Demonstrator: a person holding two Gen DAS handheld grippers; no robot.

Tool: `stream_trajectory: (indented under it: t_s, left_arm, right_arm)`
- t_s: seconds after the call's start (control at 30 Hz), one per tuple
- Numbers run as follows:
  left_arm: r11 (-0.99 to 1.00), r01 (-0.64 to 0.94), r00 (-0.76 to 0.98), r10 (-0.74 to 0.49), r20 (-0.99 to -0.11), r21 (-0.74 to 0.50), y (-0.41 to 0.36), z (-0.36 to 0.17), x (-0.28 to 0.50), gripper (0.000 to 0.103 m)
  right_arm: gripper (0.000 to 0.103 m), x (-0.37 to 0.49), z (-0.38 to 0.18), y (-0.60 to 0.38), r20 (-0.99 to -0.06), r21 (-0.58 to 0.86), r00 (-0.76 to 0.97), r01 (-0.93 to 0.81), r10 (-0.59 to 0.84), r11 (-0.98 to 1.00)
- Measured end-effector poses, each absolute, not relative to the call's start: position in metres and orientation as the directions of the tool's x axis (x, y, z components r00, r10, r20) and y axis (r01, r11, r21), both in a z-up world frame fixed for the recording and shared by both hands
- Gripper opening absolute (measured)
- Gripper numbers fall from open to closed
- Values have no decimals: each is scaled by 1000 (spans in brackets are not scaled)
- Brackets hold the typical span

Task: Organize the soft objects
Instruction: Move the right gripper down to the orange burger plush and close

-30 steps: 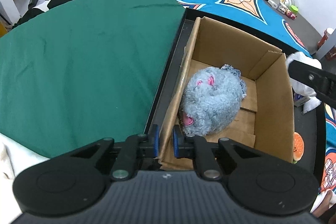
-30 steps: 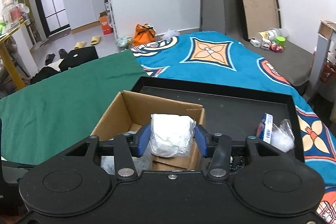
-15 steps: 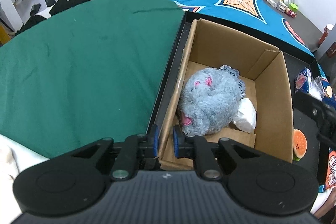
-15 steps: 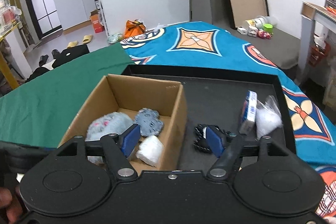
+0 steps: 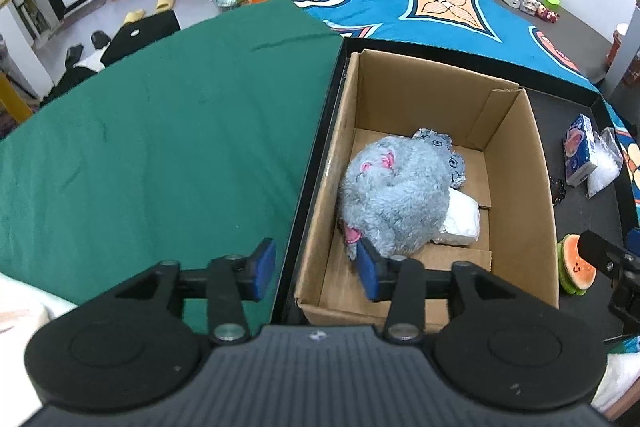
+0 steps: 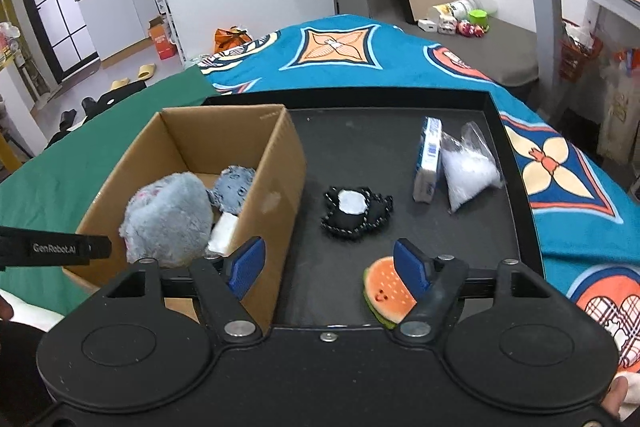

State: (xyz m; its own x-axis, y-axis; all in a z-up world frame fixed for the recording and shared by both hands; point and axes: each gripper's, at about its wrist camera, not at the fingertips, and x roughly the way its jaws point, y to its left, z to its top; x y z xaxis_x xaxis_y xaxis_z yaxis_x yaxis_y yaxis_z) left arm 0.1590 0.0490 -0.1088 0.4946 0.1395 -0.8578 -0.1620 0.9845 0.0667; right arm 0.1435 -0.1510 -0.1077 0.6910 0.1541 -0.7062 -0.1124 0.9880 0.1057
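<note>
The right gripper [image 6: 329, 269] hangs above the near edge of the black tray [image 6: 516, 163], its blue pads spread wide and holding nothing. The watermelon-slice plush [image 6: 386, 293] lies on the tray floor just under and slightly left of the right pad, closest of all the loose soft things; its long axis runs from near-right to far-left, roughly across the pad gap. Farther off, toward the middle of the tray, sits the black plush with a white patch [image 6: 354, 211], almost straight ahead between the pads. The right gripper is likely the one to take either. The cardboard box [image 5: 516, 187] stands at the tray's left side and already holds the grey fluffy plush [image 5: 394, 195], a small grey cloth toy [image 6: 232, 187] and a white soft pack [image 5: 462, 219]. The left gripper [image 5: 316, 269] is also spread and empty, straddling the box's near-left wall.
</note>
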Motion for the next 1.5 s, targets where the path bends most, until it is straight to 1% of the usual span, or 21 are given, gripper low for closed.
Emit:
stream_trajectory:
  t_s: [0.1,0.3,0.43,0.6,0.77,0.93,1.2,1.23,1.3,1.33,1.43,1.5]
  left_arm:
    - [984,-153,494,155,-855,90,46,-109,159,51]
    - [980,-136,488,192,-852,143,37,-110,162,54]
    - [974,-140,489,224,-843,178,34,-111,161,54]
    - [974,-130,487,228,-843,188,31,-111,162,54]
    - [969,-116,471,246,-847,218,25,-114,167,54]
    - [961,-107,450,275,-850,255,21,-118,170,54]
    - [952,-89,433,302,-849,293,14,-121,172,54]
    - [951,-87,433,304,-849,297,14,-121,172,54]
    - [950,-86,432,308,-848,301,13,-121,172,54]
    - [949,-86,432,310,-847,303,13,-121,172,54]
    - [948,-88,434,312,-845,304,13,-120,172,54]
    - [948,-89,438,312,-843,304,12,-120,171,54]
  right_arm:
    - [70,142,-113,-158,-711,113,686,-106,155,988]
    - [70,141,-126,-175,-723,129,675,-75,145,989]
    - [70,144,-136,-185,-735,135,664,-56,138,989]
    - [70,148,-151,-195,-753,138,645,-40,131,990]
    - [71,154,-163,-194,-774,117,617,-80,142,990]
    - [73,158,-174,-198,-791,123,595,-76,143,990]
    - [73,164,-186,-204,-793,136,590,-71,151,988]
    - [71,164,-187,-204,-793,136,590,-73,152,988]
    - [62,163,-189,-203,-793,136,590,-78,156,988]
    - [47,163,-190,-202,-793,135,589,-81,156,988]
    - [43,163,-191,-202,-798,130,581,-91,159,987]
    - [42,162,-189,-202,-794,124,587,-97,157,988]
